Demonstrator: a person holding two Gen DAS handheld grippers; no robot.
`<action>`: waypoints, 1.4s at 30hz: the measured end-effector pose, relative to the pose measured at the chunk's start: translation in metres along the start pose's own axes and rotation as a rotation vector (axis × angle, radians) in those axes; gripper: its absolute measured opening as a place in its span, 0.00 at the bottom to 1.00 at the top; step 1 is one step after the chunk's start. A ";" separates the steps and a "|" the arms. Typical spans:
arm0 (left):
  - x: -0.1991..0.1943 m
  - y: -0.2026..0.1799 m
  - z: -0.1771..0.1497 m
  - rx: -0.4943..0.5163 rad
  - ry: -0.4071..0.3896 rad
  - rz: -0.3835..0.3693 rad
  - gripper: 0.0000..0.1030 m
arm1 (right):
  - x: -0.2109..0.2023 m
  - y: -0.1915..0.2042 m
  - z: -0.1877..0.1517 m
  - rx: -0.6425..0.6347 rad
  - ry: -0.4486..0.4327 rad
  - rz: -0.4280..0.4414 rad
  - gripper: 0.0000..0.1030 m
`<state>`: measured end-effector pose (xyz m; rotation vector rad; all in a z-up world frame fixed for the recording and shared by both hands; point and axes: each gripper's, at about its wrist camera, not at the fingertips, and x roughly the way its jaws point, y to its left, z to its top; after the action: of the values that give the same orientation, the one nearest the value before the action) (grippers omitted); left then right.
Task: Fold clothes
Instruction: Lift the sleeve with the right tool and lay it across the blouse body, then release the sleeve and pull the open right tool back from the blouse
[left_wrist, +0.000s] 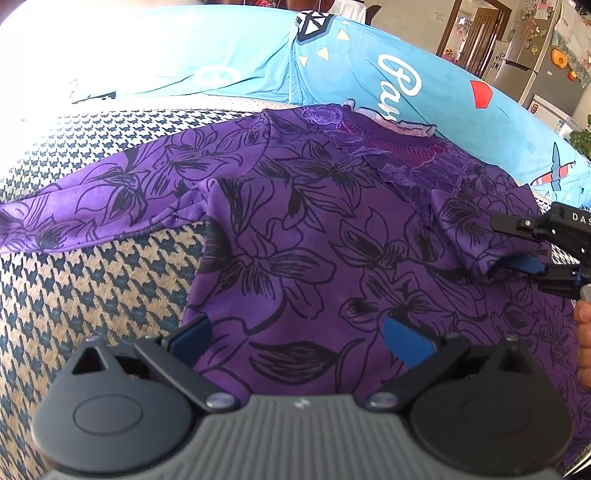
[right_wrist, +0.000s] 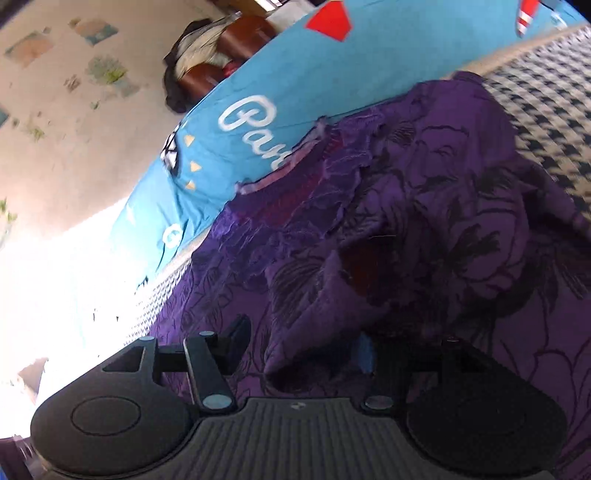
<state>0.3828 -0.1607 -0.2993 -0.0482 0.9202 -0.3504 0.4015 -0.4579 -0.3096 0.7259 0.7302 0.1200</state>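
now spread flat for folding: purple top (left_wrist: 314, 229) on the checked cover (left_wrist: 92, 280), directly beneath and ahead of both tongs. left tongs (left_wrist: 299, 332) released, hovering over the hem. right tongs (left_wrist: 496, 242) parted around the folded-in sleeve (left_wrist: 476, 229), apparently letting it settle.

light: bright daylight, blown-out left | right wrist view motion-blurred | edges: fisheye-bent
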 end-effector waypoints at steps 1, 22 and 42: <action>0.000 0.000 0.000 0.002 -0.002 0.001 1.00 | -0.001 -0.001 0.000 0.014 -0.016 -0.011 0.57; 0.001 0.006 0.002 -0.021 0.002 0.013 1.00 | 0.010 0.071 -0.025 -0.277 -0.004 0.208 0.34; 0.024 -0.003 -0.011 0.088 0.027 0.130 1.00 | -0.020 -0.014 0.002 -0.144 -0.093 -0.331 0.44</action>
<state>0.3866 -0.1695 -0.3241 0.0971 0.9291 -0.2709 0.3857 -0.4762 -0.3059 0.4628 0.7350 -0.1601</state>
